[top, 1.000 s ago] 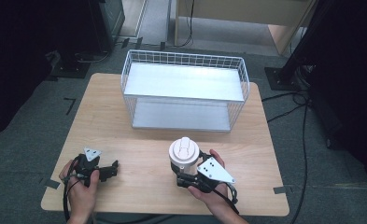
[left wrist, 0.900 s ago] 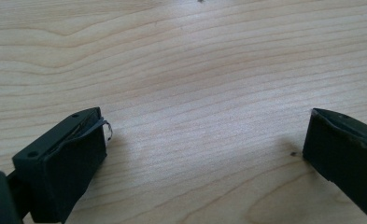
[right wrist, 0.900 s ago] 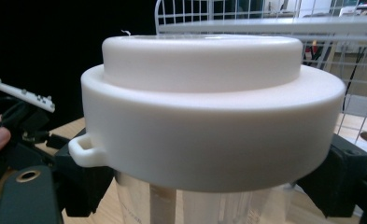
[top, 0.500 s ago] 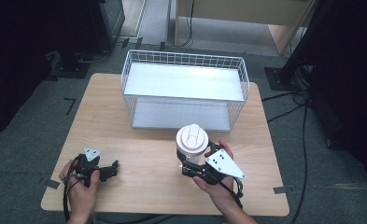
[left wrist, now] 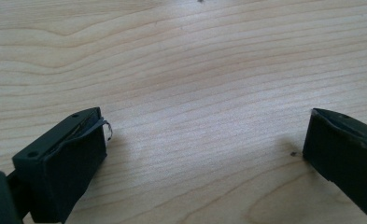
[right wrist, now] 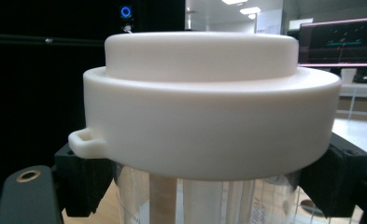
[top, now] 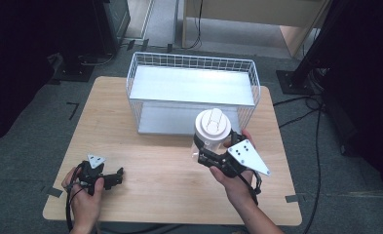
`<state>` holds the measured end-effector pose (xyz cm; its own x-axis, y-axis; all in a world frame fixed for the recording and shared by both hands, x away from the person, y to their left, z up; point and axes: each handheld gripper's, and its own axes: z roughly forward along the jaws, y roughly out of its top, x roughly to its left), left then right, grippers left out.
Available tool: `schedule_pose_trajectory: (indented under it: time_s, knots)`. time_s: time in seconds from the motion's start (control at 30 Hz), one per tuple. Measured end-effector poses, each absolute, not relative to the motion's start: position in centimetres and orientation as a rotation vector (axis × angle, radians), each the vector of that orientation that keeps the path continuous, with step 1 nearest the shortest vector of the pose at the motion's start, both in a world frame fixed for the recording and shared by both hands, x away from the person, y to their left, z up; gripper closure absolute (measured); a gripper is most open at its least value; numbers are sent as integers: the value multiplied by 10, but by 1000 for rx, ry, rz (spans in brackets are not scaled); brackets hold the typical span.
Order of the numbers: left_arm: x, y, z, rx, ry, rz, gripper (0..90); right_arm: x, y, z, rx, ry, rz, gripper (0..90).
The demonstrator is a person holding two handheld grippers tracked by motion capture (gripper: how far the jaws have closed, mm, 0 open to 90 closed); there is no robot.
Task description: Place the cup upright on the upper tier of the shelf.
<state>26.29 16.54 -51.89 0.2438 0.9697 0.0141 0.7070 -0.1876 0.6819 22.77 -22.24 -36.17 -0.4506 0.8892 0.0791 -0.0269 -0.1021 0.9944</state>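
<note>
A clear jar with a white lid (top: 210,127) hangs in the air just in front of the wire basket (top: 193,62), above the table's right half. My right gripper (top: 209,157) is shut on the jar's clear body just under the lid. Up close in the right gripper view, the white lid (right wrist: 209,102) spans the frame with a black pad (right wrist: 83,184) pressed on each side of the jar below it. My left gripper (top: 115,178) rests low at the table's front left, open; its pads (left wrist: 64,163) stand wide apart over bare wood.
The white wire basket stands at the back middle of the wooden table (top: 130,141), with a pale floor inside and nothing in it. Cables (top: 315,131) and dark stands lie on the floor right of the table.
The right gripper has lifted the jar off the table and carried it up and to the right, toward the basket's front right. The left gripper has stayed where it was.
</note>
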Motion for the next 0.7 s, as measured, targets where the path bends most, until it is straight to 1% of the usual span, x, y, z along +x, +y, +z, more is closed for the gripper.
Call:
schedule_pose_trajectory:
  time_s: [0.37, 0.7]
  knots:
    - [263, 165, -519, 1966, 1525, 617, 0, 252, -232, -349, 972, 1374, 1554, 149]
    - [263, 165, -519, 1964, 1524, 618, 0, 271, -228, -330, 956, 1334, 1548, 149]
